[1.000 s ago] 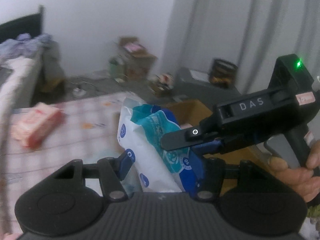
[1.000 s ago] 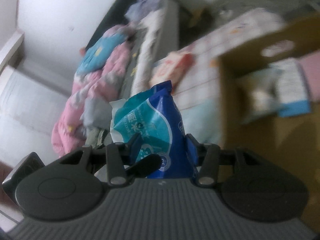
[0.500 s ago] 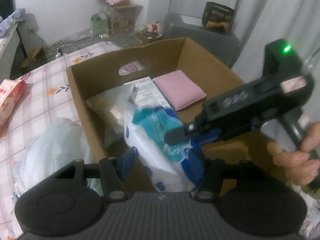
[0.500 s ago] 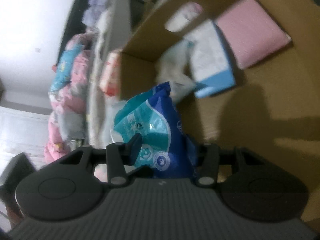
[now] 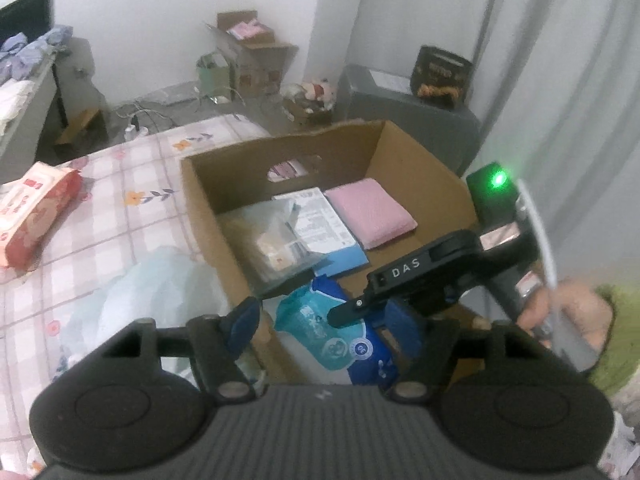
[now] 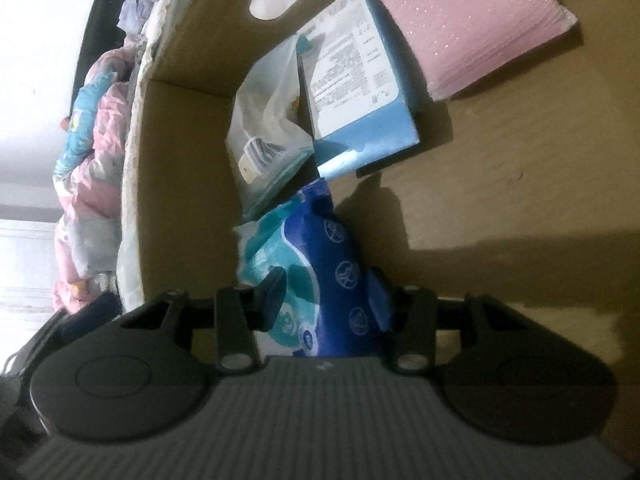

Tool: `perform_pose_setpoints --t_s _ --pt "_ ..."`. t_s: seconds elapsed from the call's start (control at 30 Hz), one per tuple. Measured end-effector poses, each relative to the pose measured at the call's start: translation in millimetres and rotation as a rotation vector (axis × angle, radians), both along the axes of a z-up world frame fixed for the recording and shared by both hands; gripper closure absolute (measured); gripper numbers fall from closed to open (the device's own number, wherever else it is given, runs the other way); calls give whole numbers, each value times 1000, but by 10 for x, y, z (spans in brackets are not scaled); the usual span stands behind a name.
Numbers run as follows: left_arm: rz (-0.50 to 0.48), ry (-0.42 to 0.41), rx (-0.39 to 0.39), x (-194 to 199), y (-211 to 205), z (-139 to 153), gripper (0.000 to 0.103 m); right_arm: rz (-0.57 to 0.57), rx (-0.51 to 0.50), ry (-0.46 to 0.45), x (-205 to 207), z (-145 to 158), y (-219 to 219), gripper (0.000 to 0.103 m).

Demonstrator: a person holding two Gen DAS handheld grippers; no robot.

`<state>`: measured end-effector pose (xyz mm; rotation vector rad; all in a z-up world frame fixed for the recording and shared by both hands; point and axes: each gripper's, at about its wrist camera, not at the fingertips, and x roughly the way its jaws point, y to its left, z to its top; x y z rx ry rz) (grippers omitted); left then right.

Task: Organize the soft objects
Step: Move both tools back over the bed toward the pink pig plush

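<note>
A soft blue and teal pack point(image 5: 336, 336) stands on end inside the cardboard box point(image 5: 204, 200), near its front left corner. My right gripper point(image 6: 326, 294) is shut on the pack point(image 6: 320, 272), its pads pressing both sides while the jaws close a little more. From the left wrist view the right gripper point(image 5: 360, 312) reaches in from the right, held by a hand point(image 5: 560, 312). My left gripper point(image 5: 324, 328) straddles the pack with its jaws opening. Its left pad point(image 5: 244, 320) stands clear of the wrapper.
Further back in the box lie a pink pad point(image 5: 372, 212), a white and blue carton point(image 5: 320, 224) and a clear bag point(image 5: 272, 240). On the checked bedsheet left of the box are a pale plastic bag point(image 5: 152, 292) and a red wipes pack point(image 5: 32, 212).
Both grippers have come down with the pack, from above the bed into the box. The left jaws have widened and come off the pack; the right still grips it.
</note>
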<state>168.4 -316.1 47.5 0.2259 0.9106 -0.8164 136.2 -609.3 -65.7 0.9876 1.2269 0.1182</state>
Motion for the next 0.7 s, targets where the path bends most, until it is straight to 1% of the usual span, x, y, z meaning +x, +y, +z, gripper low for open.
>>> perform_pose_setpoints --t_s 0.1,0.27,0.43,0.57,0.7 --pt "27 -9 -12 -20 165 32 30 -38 17 0 29 -30 66 61" --pt "71 -12 -21 -70 444 26 28 -111 4 -6 46 -47 152 62" --pt "105 -31 -24 -177 761 24 26 -128 0 -21 12 -23 157 60" --pt "155 -46 -30 -232 1059 43 24 -129 -60 -60 -65 120 127 60" --pt "207 -56 -36 -305 1397 76 23 -147 -101 -129 -246 414 120 57"
